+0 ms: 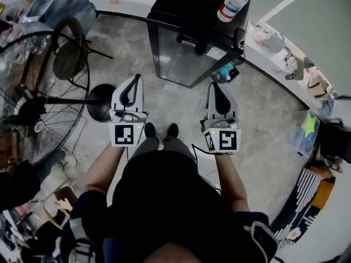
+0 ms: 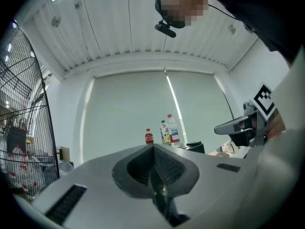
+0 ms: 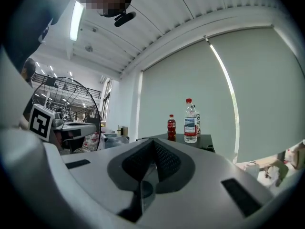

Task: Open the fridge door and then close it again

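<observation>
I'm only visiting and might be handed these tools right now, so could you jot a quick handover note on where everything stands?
Left hand-held gripper: jaws shut, empty, held short of the fridge.
Right hand-held gripper: jaws shut, empty, also short of it.
Fridge: straight ahead on the floor, door looks closed, bottles on top.
Done: nothing visible; neither gripper touches the door.
Left, as far as this shows: open the door, then close it.

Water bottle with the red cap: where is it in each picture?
Head view: top edge, right of middle, water bottle on the fridge.
Left gripper view: middle, right of the cola bottle.
Right gripper view: slightly right of middle.
Shared landmark: the fridge underneath it.
</observation>
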`<state>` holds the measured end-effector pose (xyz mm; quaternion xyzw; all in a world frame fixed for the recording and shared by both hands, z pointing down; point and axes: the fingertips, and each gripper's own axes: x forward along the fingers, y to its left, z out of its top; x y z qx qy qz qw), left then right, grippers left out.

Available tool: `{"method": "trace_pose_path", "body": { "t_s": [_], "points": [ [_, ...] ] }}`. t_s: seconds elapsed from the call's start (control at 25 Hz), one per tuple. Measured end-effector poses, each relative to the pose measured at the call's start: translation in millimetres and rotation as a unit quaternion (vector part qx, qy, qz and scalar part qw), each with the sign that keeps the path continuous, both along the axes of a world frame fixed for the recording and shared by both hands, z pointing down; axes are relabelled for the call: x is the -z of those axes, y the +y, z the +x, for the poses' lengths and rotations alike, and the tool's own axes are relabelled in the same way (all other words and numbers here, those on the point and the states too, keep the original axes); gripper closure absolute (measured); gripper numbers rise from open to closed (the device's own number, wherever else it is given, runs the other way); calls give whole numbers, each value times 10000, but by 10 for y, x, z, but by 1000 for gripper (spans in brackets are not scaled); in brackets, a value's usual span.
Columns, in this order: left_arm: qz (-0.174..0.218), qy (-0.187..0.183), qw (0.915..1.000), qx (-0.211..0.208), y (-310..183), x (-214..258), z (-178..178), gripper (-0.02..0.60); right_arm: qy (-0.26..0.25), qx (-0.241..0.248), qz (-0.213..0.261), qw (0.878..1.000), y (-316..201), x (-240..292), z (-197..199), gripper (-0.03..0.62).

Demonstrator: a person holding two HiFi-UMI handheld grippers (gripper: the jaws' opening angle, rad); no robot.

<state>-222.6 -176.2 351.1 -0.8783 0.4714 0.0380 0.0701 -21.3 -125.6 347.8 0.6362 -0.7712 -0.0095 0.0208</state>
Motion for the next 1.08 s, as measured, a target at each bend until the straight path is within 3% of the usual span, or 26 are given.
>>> {"method": "trace_pose_path", "body": {
  "t_s": [0.64,1.08],
  "points": [
    [-137,59,9998,138,84,-27,-96,558,313,-507,-163,9981,257,-108,154,576],
    [-219,49,9993,283,118,-88,-218,558,486,-580,-173,9970,274,-105,158,576]
  ]
}}
